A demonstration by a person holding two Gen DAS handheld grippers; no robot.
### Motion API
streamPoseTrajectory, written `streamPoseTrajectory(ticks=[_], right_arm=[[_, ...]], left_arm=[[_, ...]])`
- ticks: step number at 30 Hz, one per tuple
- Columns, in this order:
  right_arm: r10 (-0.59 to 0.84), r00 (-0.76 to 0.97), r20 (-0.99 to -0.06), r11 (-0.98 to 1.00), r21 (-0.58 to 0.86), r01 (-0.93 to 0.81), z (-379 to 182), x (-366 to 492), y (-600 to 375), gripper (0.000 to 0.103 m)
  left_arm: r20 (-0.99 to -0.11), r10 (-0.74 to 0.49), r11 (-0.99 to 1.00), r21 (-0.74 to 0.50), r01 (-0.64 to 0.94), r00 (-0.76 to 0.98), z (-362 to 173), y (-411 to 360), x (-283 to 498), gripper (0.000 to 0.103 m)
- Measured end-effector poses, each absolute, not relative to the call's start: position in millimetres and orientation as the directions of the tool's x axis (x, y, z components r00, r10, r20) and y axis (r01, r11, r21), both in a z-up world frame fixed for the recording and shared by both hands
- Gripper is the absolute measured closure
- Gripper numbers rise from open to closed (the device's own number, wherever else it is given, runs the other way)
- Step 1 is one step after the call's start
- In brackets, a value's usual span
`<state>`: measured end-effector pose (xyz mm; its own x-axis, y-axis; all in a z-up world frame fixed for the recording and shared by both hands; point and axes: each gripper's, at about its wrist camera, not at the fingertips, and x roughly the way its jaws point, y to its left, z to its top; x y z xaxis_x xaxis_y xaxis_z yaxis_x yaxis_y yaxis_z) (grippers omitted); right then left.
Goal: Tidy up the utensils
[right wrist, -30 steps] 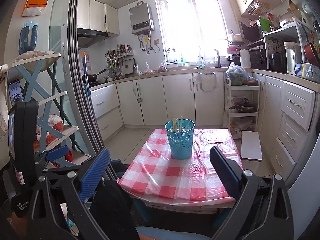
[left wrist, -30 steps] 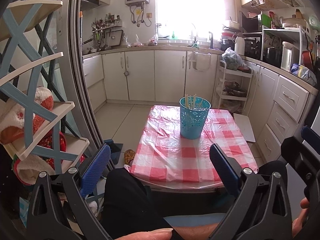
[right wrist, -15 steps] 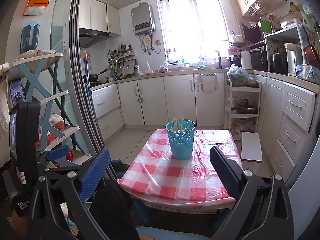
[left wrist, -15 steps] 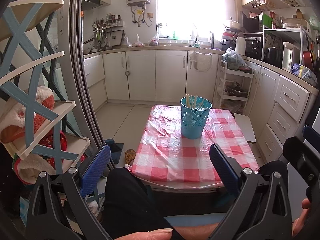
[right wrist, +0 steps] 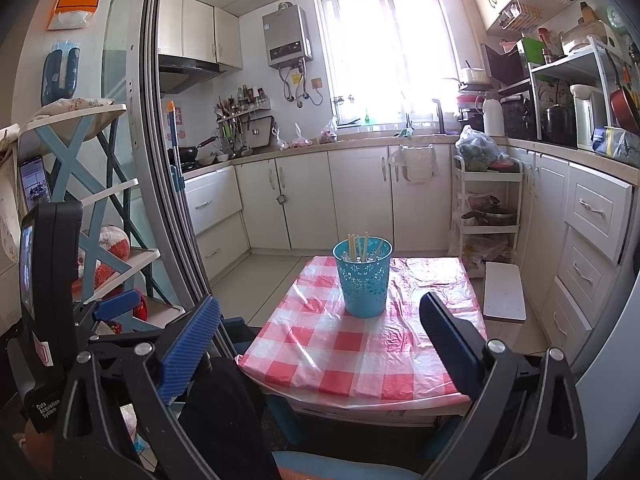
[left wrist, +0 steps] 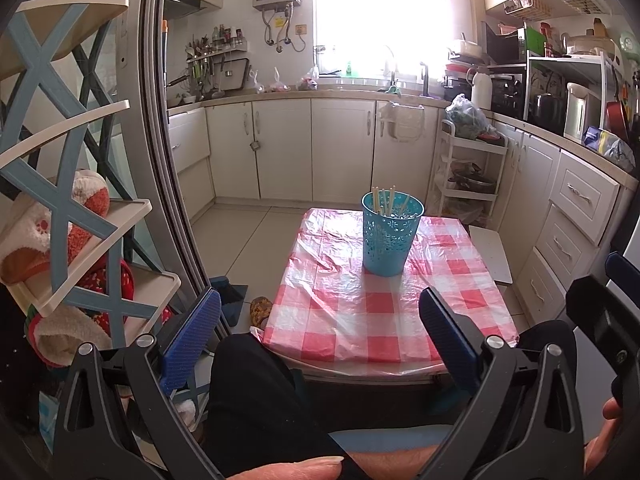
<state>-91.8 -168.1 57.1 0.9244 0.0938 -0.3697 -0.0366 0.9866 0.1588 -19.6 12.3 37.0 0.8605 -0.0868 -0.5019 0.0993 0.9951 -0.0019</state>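
Left gripper (left wrist: 320, 320): jaws spread wide, nothing between them; held low, short of the near edge of the bench, above the person's dark-clad leg (left wrist: 256, 396); a thumb (left wrist: 296, 468) shows at the bottom edge of the left wrist view
Right gripper (right wrist: 320, 324): jaws spread wide and empty; also held back from the bench, facing it from the near side; its black frame shows at the right edge of the left wrist view
Bench (left wrist: 360, 328): low, covered with a red-and-white checked plastic cloth, wrinkled and glossy; it stands on the pale tiled floor in the middle of the kitchen
Cup (left wrist: 392, 234): turquoise, perforated with a flower pattern, upright on the far half of the bench, roughly in line with both grippers; well apart from either gripper
Chopsticks (left wrist: 384, 200): several pale sticks standing in the cup, tips up, some leaning against the rim; exact count cannot be told
Board (right wrist: 505, 290): white, flat, just beside the right side of the bench, in front of the drawers
Rack (left wrist: 80, 216): blue-and-cream shelf unit at left, holding slippers and soft items
Trolley (right wrist: 489, 208): white, at the far right corner, with a pan on a middle shelf and a bag on top
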Motion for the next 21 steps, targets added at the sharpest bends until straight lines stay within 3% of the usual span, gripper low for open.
streamPoseTrajectory(ticks=[8, 14, 21], right_arm=[[0.091, 0.923, -0.374, 0.987, 0.156, -0.034, 54.1, -88.5, -170.7, 0.007], [0.055, 0.909, -0.413, 0.987, 0.162, 0.014, 39.9, -64.3, -191.0, 0.007], [-0.015, 0.839, -0.545, 0.986, 0.133, 0.103, -7.4, 9.4, -220.1, 0.007]], left_arm=[[-0.477, -0.102, 0.994, -0.012, 0.109, 0.873, 35.6, 13.6, -20.5, 0.008], [-0.557, -0.121, 0.992, -0.032, 0.124, 0.822, 16.5, 8.8, 3.4, 0.008], [-0.64, -0.086, 0.996, -0.031, 0.087, 0.764, -9.8, 12.5, 47.9, 0.008]])
